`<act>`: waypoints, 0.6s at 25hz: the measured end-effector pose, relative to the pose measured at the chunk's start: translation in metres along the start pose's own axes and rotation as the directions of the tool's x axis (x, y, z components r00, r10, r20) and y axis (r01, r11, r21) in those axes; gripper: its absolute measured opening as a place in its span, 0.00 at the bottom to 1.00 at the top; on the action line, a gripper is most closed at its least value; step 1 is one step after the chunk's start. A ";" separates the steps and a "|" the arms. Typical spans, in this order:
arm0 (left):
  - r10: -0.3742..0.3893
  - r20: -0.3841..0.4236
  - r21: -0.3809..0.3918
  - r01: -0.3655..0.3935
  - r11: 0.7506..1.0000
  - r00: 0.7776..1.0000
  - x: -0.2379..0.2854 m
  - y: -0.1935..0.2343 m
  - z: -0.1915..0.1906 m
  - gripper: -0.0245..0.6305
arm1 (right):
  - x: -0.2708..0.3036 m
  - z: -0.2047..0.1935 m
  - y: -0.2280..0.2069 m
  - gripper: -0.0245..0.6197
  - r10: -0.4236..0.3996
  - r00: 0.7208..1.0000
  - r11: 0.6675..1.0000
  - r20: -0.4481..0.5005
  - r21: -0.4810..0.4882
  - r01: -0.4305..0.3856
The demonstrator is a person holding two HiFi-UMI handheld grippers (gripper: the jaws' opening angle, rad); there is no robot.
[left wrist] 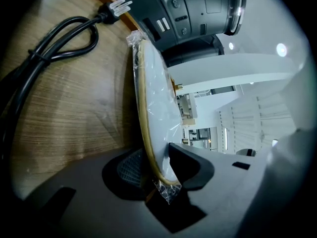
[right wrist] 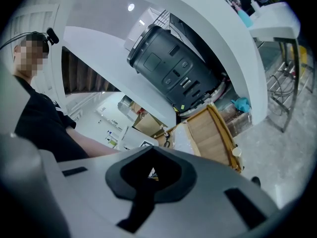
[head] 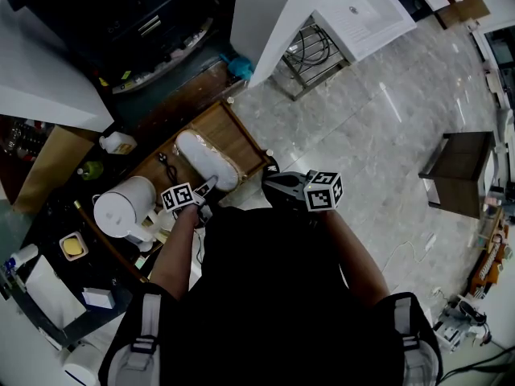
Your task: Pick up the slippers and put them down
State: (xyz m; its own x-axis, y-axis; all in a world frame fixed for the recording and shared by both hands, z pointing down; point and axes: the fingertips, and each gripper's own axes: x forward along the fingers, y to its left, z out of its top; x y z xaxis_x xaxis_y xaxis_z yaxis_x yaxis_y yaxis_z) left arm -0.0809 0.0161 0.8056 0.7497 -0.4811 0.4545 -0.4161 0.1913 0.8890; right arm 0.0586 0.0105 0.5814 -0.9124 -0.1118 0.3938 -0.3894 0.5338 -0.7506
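A pair of white slippers in clear plastic wrap (head: 208, 161) lies on a wooden tray (head: 241, 135) on the floor. My left gripper (head: 205, 190) reaches to their near end. In the left gripper view the wrapped slippers (left wrist: 156, 98) stand edge-on with a tan rim, and my left gripper (left wrist: 159, 175) is shut on their near edge, a pad on each side. My right gripper (head: 273, 179) hovers just right of the tray. In the right gripper view, my right gripper (right wrist: 151, 175) is shut with nothing in it, and the tray (right wrist: 210, 130) lies ahead of it.
A black power cable (left wrist: 59, 38) lies on the tray beside the slippers. A dark grey appliance (left wrist: 193, 14) stands behind the tray. A white kettle (head: 125, 207) sits to the left. A wire rack (head: 310, 51) and a dark stool (head: 463, 171) stand on the tiled floor.
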 end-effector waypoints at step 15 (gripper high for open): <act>-0.071 0.056 -0.034 0.073 0.997 0.996 -0.009 -0.010 -0.004 0.17 | 0.001 0.001 0.002 0.05 0.021 1.000 1.000 0.001 -0.006 -0.021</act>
State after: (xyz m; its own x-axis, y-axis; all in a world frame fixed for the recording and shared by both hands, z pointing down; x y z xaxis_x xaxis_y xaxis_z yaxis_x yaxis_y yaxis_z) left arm -0.0815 0.0221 0.7928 0.7473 -0.5406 0.3864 -0.3427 0.1846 0.9211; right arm 0.0564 0.0109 0.5800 -0.9206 -0.1014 0.3771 -0.3692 0.5411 -0.7556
